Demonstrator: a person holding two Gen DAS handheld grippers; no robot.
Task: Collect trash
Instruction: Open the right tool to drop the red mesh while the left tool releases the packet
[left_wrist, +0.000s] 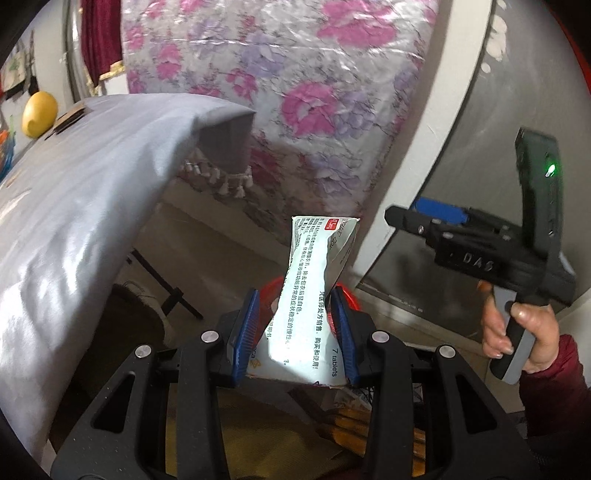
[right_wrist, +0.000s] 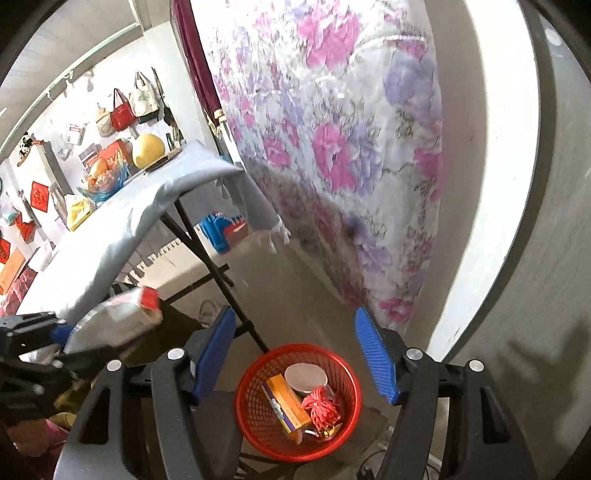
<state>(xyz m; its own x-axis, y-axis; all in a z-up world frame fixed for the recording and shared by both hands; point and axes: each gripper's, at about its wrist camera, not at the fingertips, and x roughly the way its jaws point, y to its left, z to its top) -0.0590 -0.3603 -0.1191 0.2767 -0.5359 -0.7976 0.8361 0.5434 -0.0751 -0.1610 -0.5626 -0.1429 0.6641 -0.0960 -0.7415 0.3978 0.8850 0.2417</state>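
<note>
My left gripper (left_wrist: 297, 317) is shut on a crumpled white medicine box (left_wrist: 314, 291) with Chinese print and a red label, held in the air past the table's edge. The box hides most of a red trash basket (left_wrist: 347, 295) below it. In the right wrist view the red mesh basket (right_wrist: 258, 435) sits on the floor and holds an orange box (right_wrist: 288, 404), a round lid (right_wrist: 306, 376) and red string (right_wrist: 321, 404). My right gripper (right_wrist: 295, 350) is open and empty above the basket. The left gripper with the box (right_wrist: 118, 321) shows at the left there.
A table under a grey cloth (left_wrist: 74, 221) stands at the left, with black folding legs (right_wrist: 218, 273). A floral covered mattress (right_wrist: 332, 147) leans against the wall behind. The right gripper's body and hand (left_wrist: 517, 280) are at the right. A yellow ball (right_wrist: 147, 149) lies at the table's far end.
</note>
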